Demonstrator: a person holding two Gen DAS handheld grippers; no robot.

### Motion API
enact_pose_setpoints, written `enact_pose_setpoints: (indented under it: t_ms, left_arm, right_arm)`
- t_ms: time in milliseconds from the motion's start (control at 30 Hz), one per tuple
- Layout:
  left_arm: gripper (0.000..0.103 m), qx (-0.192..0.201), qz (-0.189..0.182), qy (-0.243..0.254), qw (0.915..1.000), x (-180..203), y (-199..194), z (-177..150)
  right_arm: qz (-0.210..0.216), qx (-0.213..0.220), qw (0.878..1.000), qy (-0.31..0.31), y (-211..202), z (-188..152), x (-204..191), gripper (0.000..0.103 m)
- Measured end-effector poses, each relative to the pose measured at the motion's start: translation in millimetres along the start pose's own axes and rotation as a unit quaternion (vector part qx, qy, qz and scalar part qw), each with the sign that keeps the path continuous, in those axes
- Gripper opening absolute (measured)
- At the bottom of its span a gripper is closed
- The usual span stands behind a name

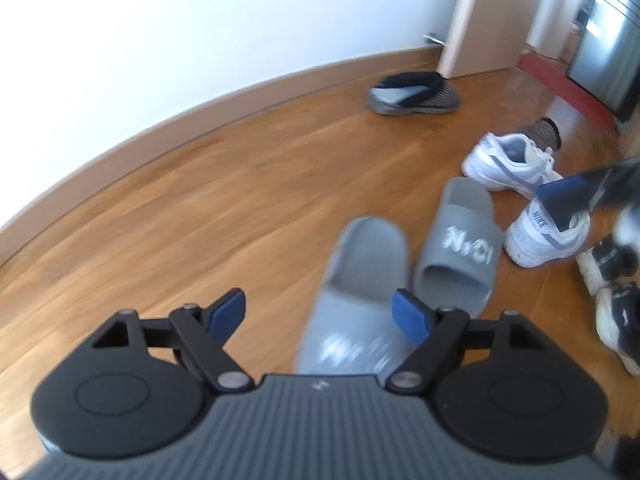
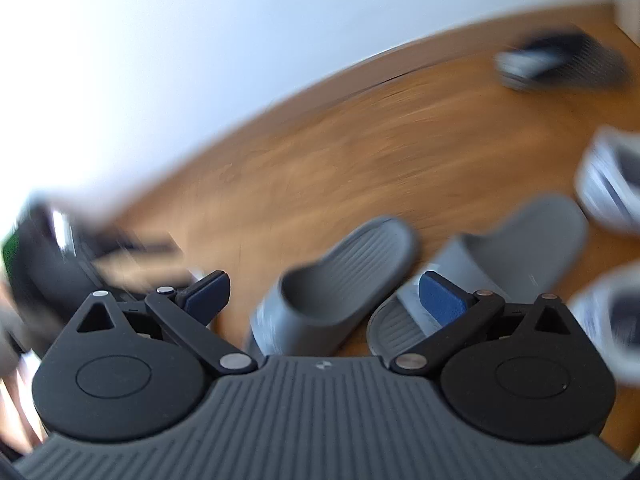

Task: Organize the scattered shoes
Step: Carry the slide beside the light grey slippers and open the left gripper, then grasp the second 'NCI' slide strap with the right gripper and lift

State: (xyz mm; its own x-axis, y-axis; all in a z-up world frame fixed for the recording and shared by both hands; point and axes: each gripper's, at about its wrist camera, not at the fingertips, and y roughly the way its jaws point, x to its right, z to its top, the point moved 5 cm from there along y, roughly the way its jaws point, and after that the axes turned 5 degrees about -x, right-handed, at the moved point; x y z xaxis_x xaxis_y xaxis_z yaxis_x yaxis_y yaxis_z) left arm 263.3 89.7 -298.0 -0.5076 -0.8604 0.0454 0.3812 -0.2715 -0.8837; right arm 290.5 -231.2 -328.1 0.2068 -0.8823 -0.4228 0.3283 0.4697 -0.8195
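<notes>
From the left wrist, the left gripper (image 1: pixel 322 314) hangs over the wooden floor (image 1: pixel 208 200) with its jaws spread and nothing between the blue pads (image 1: pixel 412 316); a broad bare stretch of floor runs from the gripper up to the baseboard (image 1: pixel 240 92) and white wall (image 1: pixel 200 20), while the shoes crowd the right side; two grey slides lie side by side, the near slide (image 1: pixel 360 280) partly hidden behind the gripper body and smeared, the far slide (image 1: pixel 460 248) bearing white lettering too blurred to read; just beyond them sit two white sneakers (image 1: pixel 516 160) with grey swooshes, one partly covered by the dark finger of the other gripper (image 1: pixel 580 196); a black-and-white pair (image 1: pixel 612 288) is cut off at the right edge; a dark knit shoe (image 1: pixel 416 92) rests apart near the door frame (image 1: pixel 460 20). From the right wrist, everything is heavily smeared; the right gripper (image 2: pixel 324 292) is likewise spread and empty, its ribbed grey body filling the bottom; the same grey slides (image 2: pixel 340 280) lie just ahead, smooth moulded foam with ridged footbeds, the right one partly behind a blue pad (image 2: pixel 440 300); white sneakers (image 2: pixel 612 184) blur off the right edge; a dark shape at the left edge cannot be made out; bare floor opens towards the wall.
</notes>
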Motion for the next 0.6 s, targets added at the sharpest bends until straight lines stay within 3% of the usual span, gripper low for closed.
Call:
enact_pose_setpoints:
  t_ms: [100, 167, 267, 367, 400, 433, 467, 500, 533, 600]
  left_arm:
    - [0.080, -0.031, 0.030, -0.001, 0.9991, -44.7, -39.3, -34.5]
    - [0.080, -0.050, 0.055, -0.006, 0.9972, -64.8, -52.5, -54.7]
    - [0.080, -0.050, 0.082, -0.090, 0.9912, -101.1, -66.9, -88.3]
    - [0.080, -0.041, 0.067, -0.163, 0.9836, -118.1, -65.5, -101.7]
    - [0.080, -0.041, 0.062, -0.171, 0.9825, -120.2, -64.7, -103.9]
    - [0.080, -0.042, 0.061, -0.172, 0.9823, -121.5, -64.9, -105.0]
    - [0.080, -0.043, 0.062, -0.168, 0.9830, -121.8, -65.9, -104.9]
    - [0.080, -0.041, 0.067, -0.160, 0.9840, -121.1, -67.4, -104.8]
    - [0.080, -0.038, 0.070, -0.148, 0.9858, -118.6, -69.2, -103.9]
    - [0.080, -0.034, 0.063, -0.131, 0.9888, -115.3, -72.2, -103.8]
  right_arm:
    - [-0.024, -0.069, 0.990, -0.119, 52.0, 3.1, -42.3, 0.100]
    - [-0.048, -0.107, 0.973, -0.200, 90.8, -3.8, -70.4, 0.098]
    - [-0.068, -0.155, 0.943, -0.288, 145.4, -16.0, -100.5, 0.098]
    - [-0.111, -0.170, 0.925, -0.322, 180.8, -21.3, -108.6, 0.097]
    - [-0.131, -0.176, 0.913, -0.343, 192.1, -25.1, -110.4, 0.096]
    - [-0.144, -0.180, 0.902, -0.365, 198.0, -30.5, -112.4, 0.087]
    - [-0.155, -0.182, 0.891, -0.386, 200.6, -37.5, -115.0, 0.084]
    - [-0.164, -0.179, 0.874, -0.421, 201.1, -45.8, -118.1, 0.084]
    - [-0.172, -0.171, 0.849, -0.469, 199.8, -55.4, -121.7, 0.084]
    - [-0.149, -0.164, 0.814, -0.537, 192.7, -70.8, -129.9, 0.082]
